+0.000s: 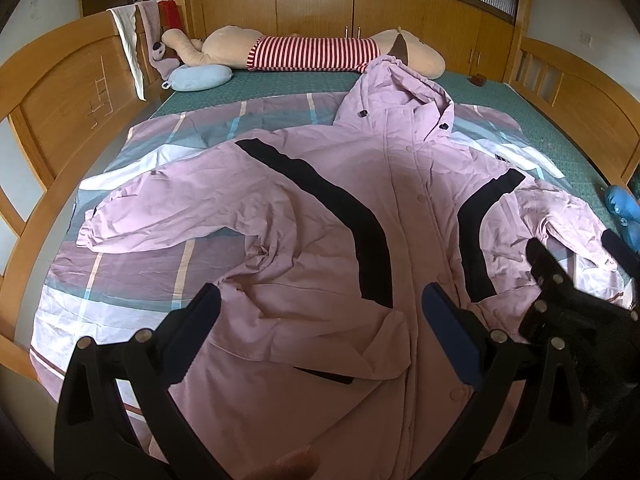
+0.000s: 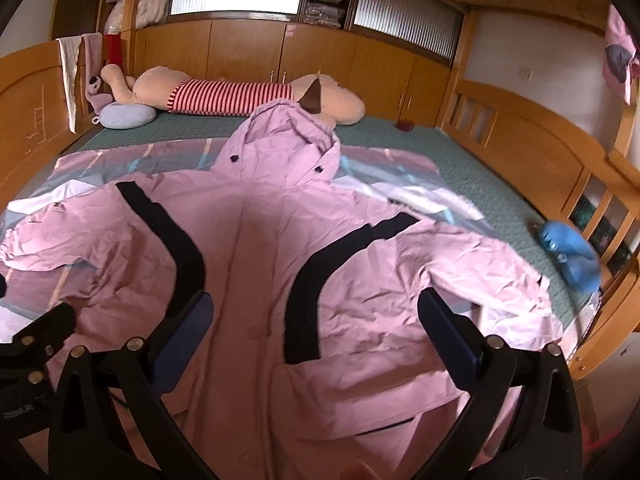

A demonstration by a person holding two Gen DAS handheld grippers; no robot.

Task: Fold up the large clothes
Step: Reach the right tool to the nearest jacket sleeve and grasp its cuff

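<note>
The pink coat (image 1: 404, 208) lies spread face up on the bed (image 1: 280, 84), hood toward a plush toy (image 1: 312, 54) (sleeves out to both sides). Left gripper (image 1: 320, 320) and right gripper (image 2: 316, 320) hover above it, jaws wide apart, holding nothing

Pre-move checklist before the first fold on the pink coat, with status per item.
1. Left gripper open, fingers free of cloth: ok.
2. Right gripper open, nothing held: ok.
3. Pink coat lying front up with the placket closed: ok.
4. Sleeves spread out to both sides: ok, but the left sleeve is rumpled and the right sleeve is creased; smooth them first.
5. Hood flat: not ok, it is bunched up against the plush toy.
6. Fold area clear: cannot tell for the near hem, which is hidden behind the fingers; the blue object lies close to the right cuff.
</note>
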